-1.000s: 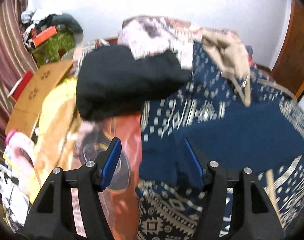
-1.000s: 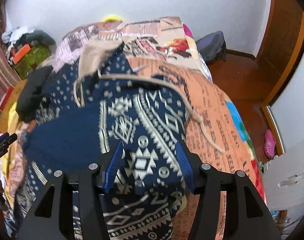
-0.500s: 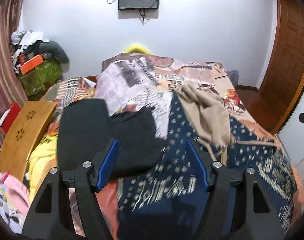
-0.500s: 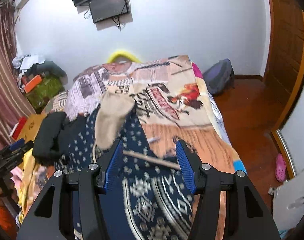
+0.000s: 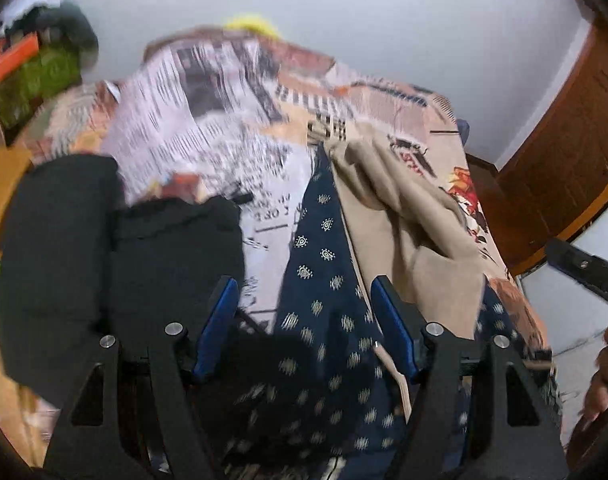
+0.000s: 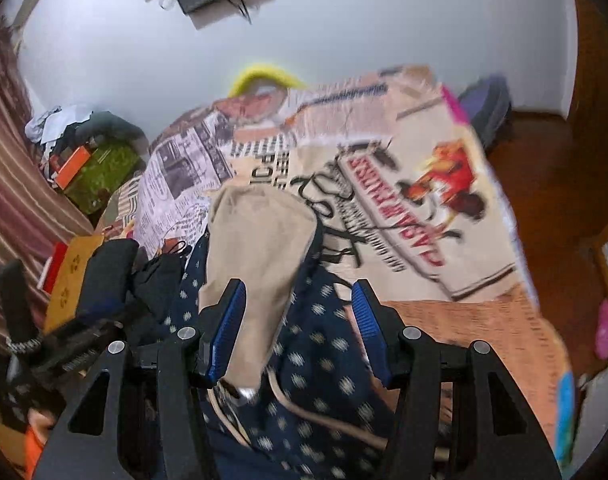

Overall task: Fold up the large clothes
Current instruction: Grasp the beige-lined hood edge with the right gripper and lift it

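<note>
A navy garment (image 5: 324, 280) with small white motifs lies spread on the bed, its beige hood lining (image 5: 404, 220) bunched at the far end. My left gripper (image 5: 303, 284) hovers over the navy cloth with its jaws wide apart and nothing pressed between the pads. In the right wrist view, my right gripper (image 6: 297, 286) stands open above the beige hood (image 6: 255, 248) and the navy cloth (image 6: 324, 352). A beige drawstring (image 6: 304, 408) trails below it. Both views are blurred by motion. Each gripper shows at the edge of the other's view: the right gripper (image 5: 584, 268) and the left gripper (image 6: 63, 340).
Black folded clothes (image 5: 103, 260) lie left of the garment on the newspaper-print bedcover (image 6: 404, 200). A wooden board (image 6: 71, 276) and a green box (image 6: 103, 168) sit at the left by a striped curtain. A backpack (image 6: 488, 104) and a wooden door (image 5: 564, 160) are at the right.
Both grippers have travelled along the garment from its patterned lower part toward the hood end. The jaws stayed apart and took hold of nothing.
</note>
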### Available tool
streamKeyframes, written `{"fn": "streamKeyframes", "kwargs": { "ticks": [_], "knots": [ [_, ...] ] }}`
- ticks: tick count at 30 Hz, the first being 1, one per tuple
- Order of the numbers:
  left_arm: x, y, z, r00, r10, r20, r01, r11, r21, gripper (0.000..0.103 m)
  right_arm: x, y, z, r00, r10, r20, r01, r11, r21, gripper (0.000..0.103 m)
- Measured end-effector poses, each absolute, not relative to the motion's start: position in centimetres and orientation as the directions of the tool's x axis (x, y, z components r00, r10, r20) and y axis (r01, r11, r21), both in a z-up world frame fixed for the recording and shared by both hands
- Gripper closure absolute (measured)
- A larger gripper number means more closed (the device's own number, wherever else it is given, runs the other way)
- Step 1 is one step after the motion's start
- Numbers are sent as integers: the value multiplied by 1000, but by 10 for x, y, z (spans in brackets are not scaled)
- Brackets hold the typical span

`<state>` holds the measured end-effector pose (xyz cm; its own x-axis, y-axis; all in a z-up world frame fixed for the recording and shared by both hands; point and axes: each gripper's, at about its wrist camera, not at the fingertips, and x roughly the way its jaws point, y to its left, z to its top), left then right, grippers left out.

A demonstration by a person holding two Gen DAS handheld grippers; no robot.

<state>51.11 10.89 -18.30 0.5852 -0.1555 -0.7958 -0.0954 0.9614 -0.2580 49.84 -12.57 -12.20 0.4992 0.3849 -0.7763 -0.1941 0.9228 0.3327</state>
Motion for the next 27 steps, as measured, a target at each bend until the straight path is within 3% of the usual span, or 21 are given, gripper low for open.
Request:
{"fn": "streamKeyframes", "kwargs": {
  "ticks": [10, 14, 16, 18, 19, 20, 27],
  "knots": [
    [575, 120, -234, 516, -258, -817, -177, 901, -396, 36, 566, -125, -182, 365, 400, -840, -90, 914, 396, 52],
    [583, 121, -243, 535, -286, -795, -184, 879, -440, 42, 577, -122, -197, 312, 448, -838, -79, 891, 447, 65],
    [583, 120, -241, 547, -286, -787, -171, 882, -439, 49, 578, -118, -203, 290, 471, -833, -83, 880, 469, 76],
    [582, 115, -236, 552, -286, -783, -139, 895, -424, 73, 576, -114, -204, 294, 474, -830, -105, 879, 465, 85],
    [582, 113, -234, 551, -277, -787, -128, 904, -408, 77, 573, -111, -200, 311, 461, -831, -126, 887, 445, 87],
    [581, 109, -230, 550, -266, -792, -110, 916, -385, 93, 569, -110, -196, 323, 457, -829, -149, 889, 432, 92],
    [548, 95, -191, 599, -177, -781, -18, 972, -234, 96, 529, -111, -142, 435, 439, -786, -278, 896, 346, 95]
  ]
}}
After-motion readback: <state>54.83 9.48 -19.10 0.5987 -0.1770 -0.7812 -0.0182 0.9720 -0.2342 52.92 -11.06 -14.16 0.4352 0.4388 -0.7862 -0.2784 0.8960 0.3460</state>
